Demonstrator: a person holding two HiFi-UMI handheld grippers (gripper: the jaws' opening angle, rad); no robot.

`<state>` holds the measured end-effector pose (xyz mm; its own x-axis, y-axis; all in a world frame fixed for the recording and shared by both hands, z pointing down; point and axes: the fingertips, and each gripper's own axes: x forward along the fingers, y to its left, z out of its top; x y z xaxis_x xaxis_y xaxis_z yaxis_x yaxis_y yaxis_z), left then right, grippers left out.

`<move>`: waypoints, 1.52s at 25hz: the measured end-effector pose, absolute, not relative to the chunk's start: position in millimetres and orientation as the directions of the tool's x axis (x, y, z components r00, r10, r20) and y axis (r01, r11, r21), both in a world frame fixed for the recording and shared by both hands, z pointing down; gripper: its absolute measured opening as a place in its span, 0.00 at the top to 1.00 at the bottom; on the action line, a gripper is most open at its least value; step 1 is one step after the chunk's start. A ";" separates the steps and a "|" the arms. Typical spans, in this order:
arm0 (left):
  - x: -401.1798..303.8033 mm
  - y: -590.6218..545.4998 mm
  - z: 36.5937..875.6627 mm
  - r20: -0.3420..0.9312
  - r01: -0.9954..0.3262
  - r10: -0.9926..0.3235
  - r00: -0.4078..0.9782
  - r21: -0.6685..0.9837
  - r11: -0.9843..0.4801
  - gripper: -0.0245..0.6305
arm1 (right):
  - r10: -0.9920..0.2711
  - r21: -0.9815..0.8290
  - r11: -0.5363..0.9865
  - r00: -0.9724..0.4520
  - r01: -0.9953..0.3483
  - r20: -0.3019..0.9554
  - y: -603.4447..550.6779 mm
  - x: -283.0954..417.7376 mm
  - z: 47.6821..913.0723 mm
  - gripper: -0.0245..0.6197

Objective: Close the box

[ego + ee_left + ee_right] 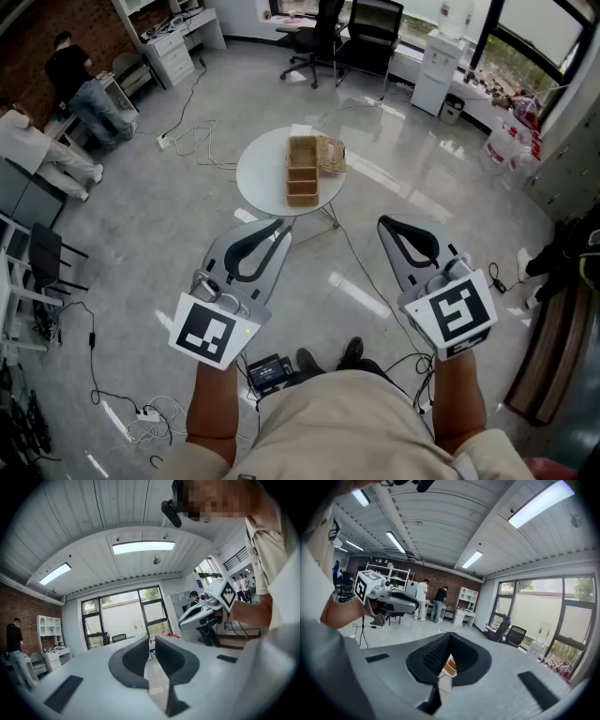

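The person's shoes (323, 358) stand on the grey floor next to a small black device (270, 372). Just ahead of them both grippers are held over bare floor. The left gripper (279, 228) has its fingers (131, 660) a narrow slit apart, with nothing between them. The right gripper (386, 225) tips slightly downward, its fingers (429, 658) closed tip to tip on nothing. A thin cable (361, 272) runs across the floor between the two grippers toward the desk.

Beyond the grippers and well apart from them stands a round white desk (258, 173). It carries the woven box (302, 172), whose lid (331, 155) is swung open to the box's right side (the compartments are uncovered). The desk rim is bare all round the box. The floor around the desk is open, apart from loose cables (202, 141) to its left. Farther off are black office chairs (314, 37), a water dispenser (436, 70) by the windows, and people (80, 89) at workbenches on the far left.
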<state>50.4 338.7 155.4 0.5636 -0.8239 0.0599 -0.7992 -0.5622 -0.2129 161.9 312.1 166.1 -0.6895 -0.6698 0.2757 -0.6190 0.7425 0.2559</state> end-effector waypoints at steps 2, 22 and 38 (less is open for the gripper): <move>45.3 338.4 154.4 0.060 -0.799 -0.823 0.564 -0.210 -0.563 0.90 | -0.671 0.256 0.741 -0.688 -0.621 0.277 311.6 156.8 165.0 0.98; 1.1 333.8 166.3 0.046 -0.776 -0.796 0.603 -0.198 -0.599 0.90 | -0.701 0.216 0.713 -0.669 -0.667 0.248 307.0 111.7 175.2 0.97; -10.5 270.1 179.5 0.084 -0.798 -0.818 0.570 -0.182 -0.575 0.90 | -0.641 0.180 0.766 -0.714 -0.617 0.280 237.5 91.8 192.0 0.97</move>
<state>-10.5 270.1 179.5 0.5696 -0.8177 0.0837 -0.7980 -0.5745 -0.1822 91.8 237.5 192.0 -0.7141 -0.6414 0.2804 -0.6172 0.7659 0.1802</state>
